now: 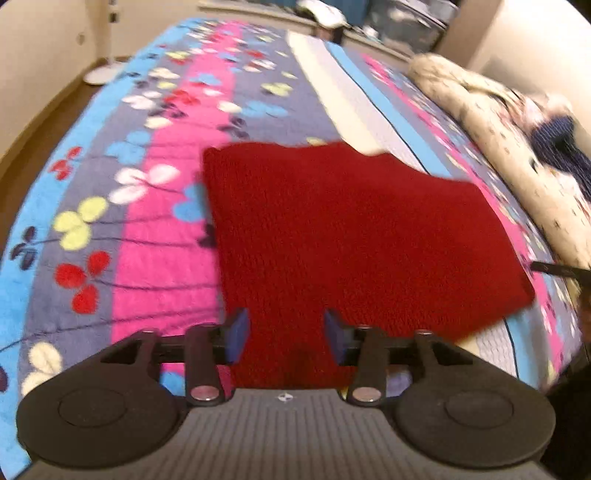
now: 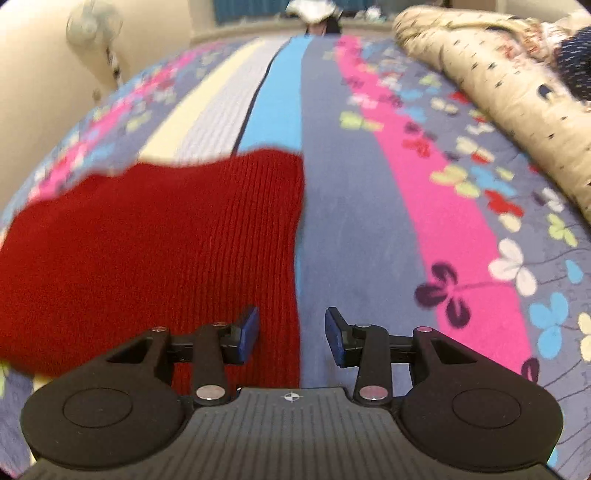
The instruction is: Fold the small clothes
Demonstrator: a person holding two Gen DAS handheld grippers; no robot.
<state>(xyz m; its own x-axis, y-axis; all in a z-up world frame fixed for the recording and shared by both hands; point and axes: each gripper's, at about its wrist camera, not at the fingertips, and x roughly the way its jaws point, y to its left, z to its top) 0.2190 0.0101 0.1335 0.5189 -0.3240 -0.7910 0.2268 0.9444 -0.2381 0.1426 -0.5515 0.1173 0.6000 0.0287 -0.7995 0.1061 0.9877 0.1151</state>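
A red knitted garment (image 1: 351,229) lies flat as a rough rectangle on the flowered bedspread (image 1: 155,206). My left gripper (image 1: 286,334) is open and empty, its jaws over the garment's near edge. In the right wrist view the garment (image 2: 166,240) fills the left half. My right gripper (image 2: 291,336) is open and empty at the garment's right edge, its left finger (image 2: 247,332) over the red knit and its right finger (image 2: 338,336) over the bedspread (image 2: 369,221).
A rolled beige quilt (image 1: 498,147) lies along the bed's right side, also in the right wrist view (image 2: 498,85), with a dark blue cloth (image 1: 561,147) on it. A standing fan (image 2: 96,29) is by the left wall. Clutter sits beyond the bed's far end.
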